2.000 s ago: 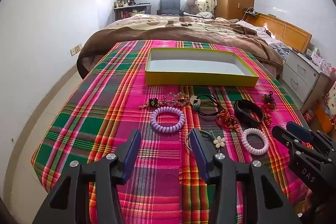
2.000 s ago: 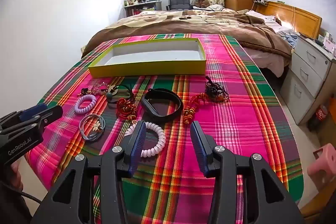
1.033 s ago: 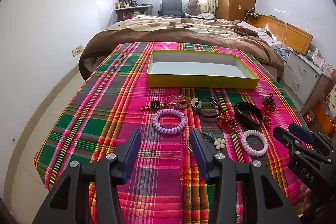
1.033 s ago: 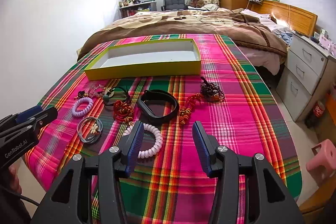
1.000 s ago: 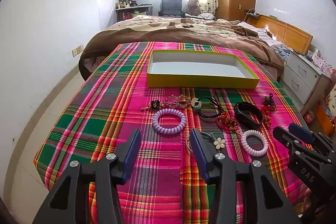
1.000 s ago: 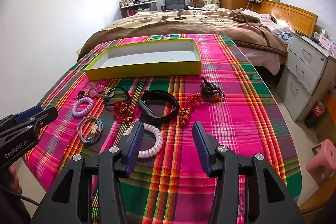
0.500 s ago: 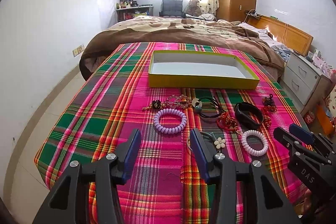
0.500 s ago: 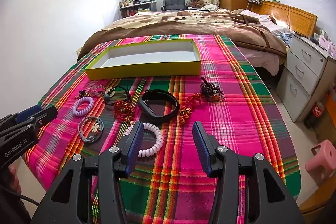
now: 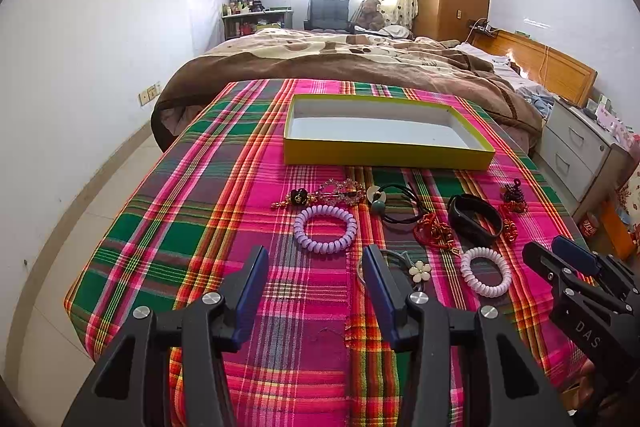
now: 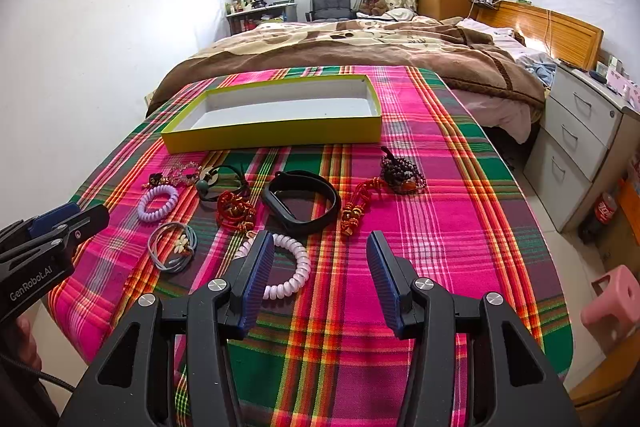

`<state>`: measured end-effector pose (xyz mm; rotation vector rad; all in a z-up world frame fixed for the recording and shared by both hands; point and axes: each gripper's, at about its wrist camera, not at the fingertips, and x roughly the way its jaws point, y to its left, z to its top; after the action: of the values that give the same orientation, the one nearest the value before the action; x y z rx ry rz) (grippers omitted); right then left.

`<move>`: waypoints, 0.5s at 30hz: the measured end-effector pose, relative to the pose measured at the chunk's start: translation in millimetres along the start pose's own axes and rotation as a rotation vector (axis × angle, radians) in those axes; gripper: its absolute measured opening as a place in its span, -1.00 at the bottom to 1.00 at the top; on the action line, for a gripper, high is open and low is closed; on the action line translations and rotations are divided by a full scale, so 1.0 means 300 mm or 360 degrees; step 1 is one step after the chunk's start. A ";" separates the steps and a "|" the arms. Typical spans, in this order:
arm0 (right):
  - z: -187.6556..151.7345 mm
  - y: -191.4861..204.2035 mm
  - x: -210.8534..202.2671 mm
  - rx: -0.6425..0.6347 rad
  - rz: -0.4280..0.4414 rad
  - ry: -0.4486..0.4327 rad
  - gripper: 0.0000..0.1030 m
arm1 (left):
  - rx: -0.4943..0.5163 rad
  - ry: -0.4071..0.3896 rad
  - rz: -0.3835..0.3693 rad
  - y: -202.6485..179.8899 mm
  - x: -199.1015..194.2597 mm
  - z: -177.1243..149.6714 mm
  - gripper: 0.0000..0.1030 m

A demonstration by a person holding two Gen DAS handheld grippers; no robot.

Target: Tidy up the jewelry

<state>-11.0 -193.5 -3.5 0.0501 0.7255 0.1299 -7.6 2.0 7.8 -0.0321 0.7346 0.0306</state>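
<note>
A shallow yellow box [image 9: 384,158] [image 10: 280,135] with a white inside stands empty on the plaid cloth. Before it lie a purple coil band [image 9: 325,229] [image 10: 157,202], a pink coil band [image 9: 485,271] [image 10: 290,267], a black wristband [image 9: 474,220] [image 10: 302,203], red knotted cords [image 9: 434,231] [image 10: 236,211], a dark bead bracelet [image 10: 402,173], a flower hair tie [image 9: 418,271] [image 10: 174,247] and a jewelled clip [image 9: 320,194]. My left gripper [image 9: 314,265] is open and empty near the purple band. My right gripper [image 10: 320,247] is open and empty by the pink band.
The plaid-covered table [image 9: 200,211] ends at the left and near edges. A bed with a brown blanket [image 9: 340,63] lies behind it. White drawers [image 10: 580,147] and a pink stool [image 10: 612,301] stand to the right.
Both grippers have drawn slightly back and up from the jewelry. Both stay open and nothing on the cloth has moved.
</note>
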 end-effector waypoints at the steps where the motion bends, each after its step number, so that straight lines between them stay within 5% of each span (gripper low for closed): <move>1: 0.000 0.001 0.000 0.0001 -0.0001 -0.0001 -0.04 | 0.0000 0.0000 0.0000 -0.001 -0.002 0.000 -0.06; 15: 0.001 0.000 -0.001 0.0001 -0.0002 -0.0001 -0.04 | -0.0002 -0.0003 0.0000 0.000 -0.004 0.001 -0.06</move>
<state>-11.0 -193.6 -3.2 0.0504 0.7251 0.1286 -8.3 2.1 8.9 -0.0330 0.7331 0.0312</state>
